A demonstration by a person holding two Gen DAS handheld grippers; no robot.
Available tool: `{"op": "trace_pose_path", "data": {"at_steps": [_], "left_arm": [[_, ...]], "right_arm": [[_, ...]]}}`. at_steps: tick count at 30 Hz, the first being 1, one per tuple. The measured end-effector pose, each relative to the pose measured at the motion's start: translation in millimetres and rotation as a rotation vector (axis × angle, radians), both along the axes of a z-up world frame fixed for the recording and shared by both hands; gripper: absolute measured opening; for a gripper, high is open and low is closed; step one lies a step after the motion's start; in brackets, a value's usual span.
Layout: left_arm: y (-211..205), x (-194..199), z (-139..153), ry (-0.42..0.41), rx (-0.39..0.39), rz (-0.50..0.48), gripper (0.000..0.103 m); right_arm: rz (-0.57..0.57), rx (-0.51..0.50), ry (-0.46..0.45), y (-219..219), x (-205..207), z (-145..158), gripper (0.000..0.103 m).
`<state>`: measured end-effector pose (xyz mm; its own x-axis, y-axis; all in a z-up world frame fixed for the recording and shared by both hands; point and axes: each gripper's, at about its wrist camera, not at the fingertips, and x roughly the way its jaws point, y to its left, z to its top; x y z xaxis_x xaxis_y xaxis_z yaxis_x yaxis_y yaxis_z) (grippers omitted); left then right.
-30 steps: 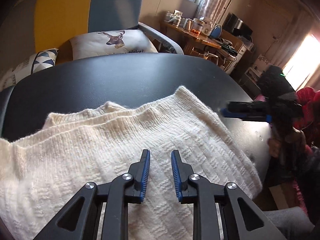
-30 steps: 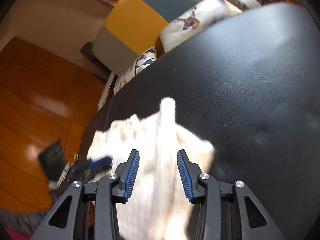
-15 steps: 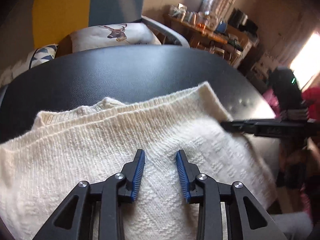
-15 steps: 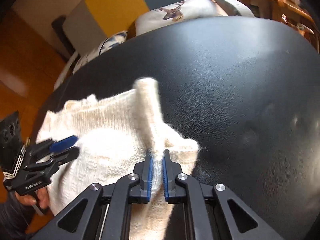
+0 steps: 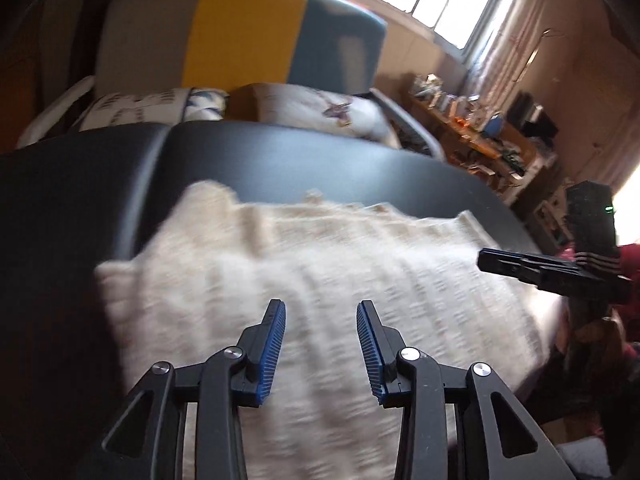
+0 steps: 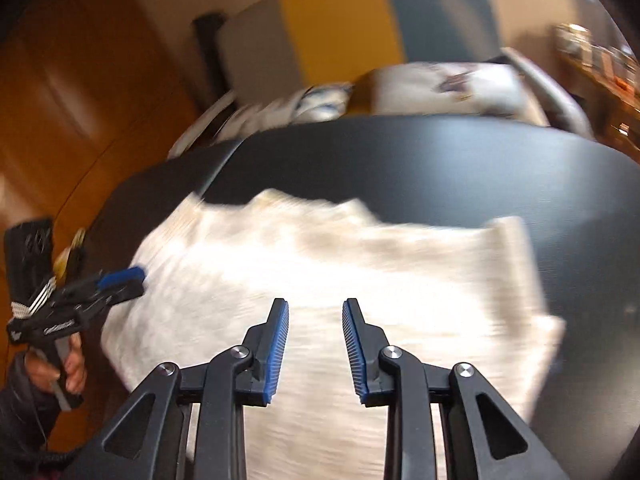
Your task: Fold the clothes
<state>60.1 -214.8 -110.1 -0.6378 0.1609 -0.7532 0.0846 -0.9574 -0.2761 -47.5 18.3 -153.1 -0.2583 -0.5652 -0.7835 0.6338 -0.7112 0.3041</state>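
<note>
- Left gripper (image 5: 321,343): jaws stand wide apart with nothing between the blue pads; they hang over the near part of the sweater (image 5: 320,280) without a visible grip on it.
- Right gripper (image 6: 315,344): jaws are parted, a little narrower than the left pair, and empty; cream knit shows through the gap below them.
- In the left wrist view the right gripper (image 5: 520,266) appears at the right edge of the sweater, over its right border; whether it touches the knit cannot be told.
- In the right wrist view the left gripper (image 6: 116,284) sits at the left edge of the sweater, held by a hand (image 6: 70,368) in a dark sleeve.
- Sweater: cream knit, spread flat on the near half of the black table (image 5: 280,160); both views are motion-blurred.
- Beyond the far table edge stands a grey, yellow and blue sofa (image 5: 240,32) with cushions (image 5: 320,110).
</note>
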Motion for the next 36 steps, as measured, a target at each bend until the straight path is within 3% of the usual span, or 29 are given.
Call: {"op": "trace_pose_path", "data": {"at_steps": [2,4,8,13,17,20,23,24,25,27,30,33,35,36], "left_arm": [[-12,2,-17,-0.051,-0.006,0.037,0.038],[-22,7,-24,-0.044,0.042,0.063,0.038],[-37,25,-7,0.026,0.141,0.072,0.038],[-97,74,11,0.092,0.29,0.152,0.045],[-112,108,0,0.064,0.308,0.127,0.045],[-101,120,-17,0.007,0.327,0.066,0.045],[-86,123,-36,-0.06,0.3,0.07,0.045],[-81,123,-42,-0.083,0.286,0.078,0.033],[-77,124,-47,-0.09,0.277,0.082,0.013],[-76,131,-50,-0.073,0.294,0.095,0.012],[-80,138,-54,-0.085,0.334,0.123,0.012],[-80,141,-48,-0.082,0.311,0.131,0.018],[-80,138,-34,-0.053,0.253,0.153,0.031],[-80,134,-26,-0.037,0.216,0.172,0.046]], "right_arm": [[0.006,0.068,0.02,-22,10,-11,0.028],[-0.028,0.135,-0.005,-33,11,-27,0.028],[-0.086,0.042,-0.062,-20,5,-29,0.028],[-0.113,-0.078,-0.082,3,11,-12,0.028],[-0.108,-0.149,-0.093,8,23,-4,0.028],[-0.105,-0.148,-0.091,5,32,-4,0.028],[-0.11,-0.143,-0.102,-1,37,-11,0.028],[-0.109,-0.126,-0.102,-5,38,-15,0.028],[-0.108,-0.107,-0.101,-9,39,-20,0.028],[-0.113,-0.025,-0.121,-12,38,-34,0.028],[-0.123,-0.075,-0.125,-4,37,-40,0.026],[-0.13,-0.09,-0.131,-2,36,-41,0.026],[-0.129,-0.085,-0.121,-2,36,-40,0.026],[-0.129,-0.084,-0.117,-3,37,-40,0.027]]}}
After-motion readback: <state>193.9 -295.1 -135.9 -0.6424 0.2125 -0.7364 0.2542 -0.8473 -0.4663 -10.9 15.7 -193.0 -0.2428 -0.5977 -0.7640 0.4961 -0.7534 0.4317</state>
